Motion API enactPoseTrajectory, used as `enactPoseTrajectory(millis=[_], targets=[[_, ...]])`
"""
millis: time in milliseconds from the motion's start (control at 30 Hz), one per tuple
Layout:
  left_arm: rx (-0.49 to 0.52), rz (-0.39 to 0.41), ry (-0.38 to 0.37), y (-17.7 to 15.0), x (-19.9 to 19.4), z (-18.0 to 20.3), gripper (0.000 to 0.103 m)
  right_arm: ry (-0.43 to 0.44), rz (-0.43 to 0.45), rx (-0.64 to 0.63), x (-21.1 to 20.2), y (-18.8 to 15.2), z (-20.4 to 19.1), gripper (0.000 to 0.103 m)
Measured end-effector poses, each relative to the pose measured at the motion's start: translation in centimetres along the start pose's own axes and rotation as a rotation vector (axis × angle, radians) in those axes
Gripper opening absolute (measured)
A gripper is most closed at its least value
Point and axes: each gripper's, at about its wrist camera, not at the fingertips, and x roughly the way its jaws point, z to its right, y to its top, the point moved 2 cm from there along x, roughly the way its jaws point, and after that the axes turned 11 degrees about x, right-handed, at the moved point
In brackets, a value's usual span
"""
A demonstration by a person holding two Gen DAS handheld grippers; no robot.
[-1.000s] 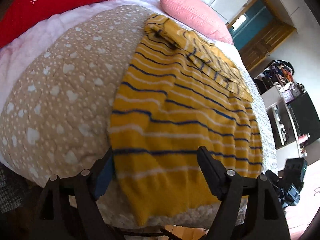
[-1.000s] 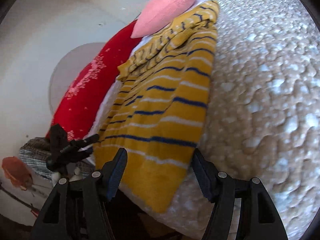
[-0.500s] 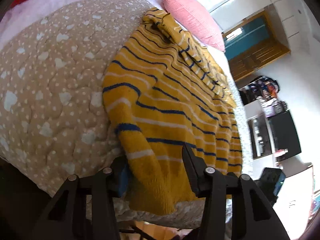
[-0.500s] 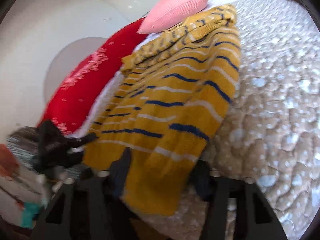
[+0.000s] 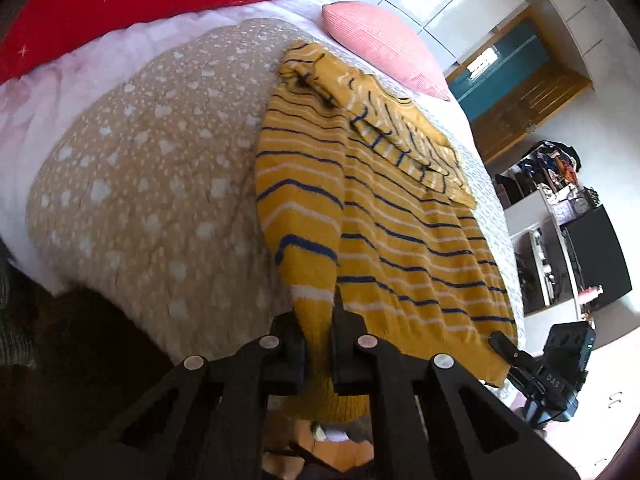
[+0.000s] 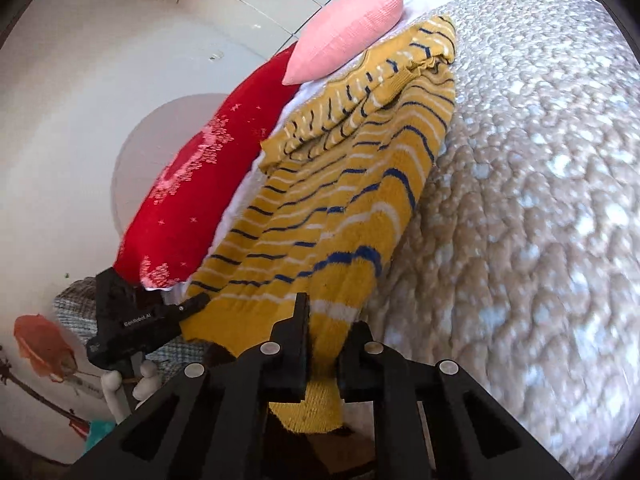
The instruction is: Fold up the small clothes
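A yellow sweater with navy and white stripes [image 5: 384, 208] lies on a beige spotted quilt [image 5: 132, 184], its sleeves folded across the far end. It also shows in the right wrist view [image 6: 344, 208]. My left gripper [image 5: 318, 344] is shut on one corner of the sweater's hem at the bed's near edge. My right gripper [image 6: 324, 344] is shut on the other hem corner. The hem is lifted and bunched between each pair of fingers. Each gripper shows in the other's view, the right one [image 5: 552, 368] and the left one [image 6: 132, 316].
A pink cushion [image 5: 384, 48] and a long red pillow [image 5: 140, 4] lie at the head of the bed. The same cushion [image 6: 348, 32] and pillow [image 6: 208, 184] show in the right wrist view. Shelves and a dark cabinet [image 5: 592, 252] stand beyond the bed's right side.
Both grippers went from open around the sweater's hem to shut on it. The hem corners have lifted and bunched between the fingers.
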Motion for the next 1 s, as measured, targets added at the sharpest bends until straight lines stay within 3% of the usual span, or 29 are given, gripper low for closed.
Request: enactPoseTrajectory(millis=[133,267,433,533,733,867,933,1000], targets=[[-0.02,-0.024,-0.018,-2.9,-0.9,0.2,0.008,-0.013,-0.067,-0.023,-2.8,-3.2,0.7,0.011],[-0.022,-0.048,-0.017,-5.2,-1.1,-0.1,0.008,-0.025,-0.076,0.01,-4.8,-5.6,2.0,0.011],[-0.001,-0.015,-0.007,-3.1,-1.3,0.7,0.008,-0.02,-0.041,-0.029,-5.1,-4.2,0.5,0.011],[0.055,0.043,-0.014,0.1,-2.7,1.9,0.008,-0.038,-0.009,-0.112,-4.4,-1.8,-2.4,0.011],[0.154,0.17,0.066,12.9,-2.7,3.9,0.008,-0.042,0.122,-0.236,-2.7,10.2,-8.7,0.01],[0.101,0.122,0.089,24.1,4.8,2.9,0.011,-0.131,0.154,-0.214,2.0,18.8,-9.7,0.011],[0.07,0.081,0.108,27.2,8.8,1.2,0.012,-0.243,0.153,-0.197,5.9,22.7,-8.4,0.014],[0.013,0.026,0.138,28.4,11.9,-0.6,0.012,-0.358,0.129,-0.16,8.9,25.0,-6.2,0.029]])
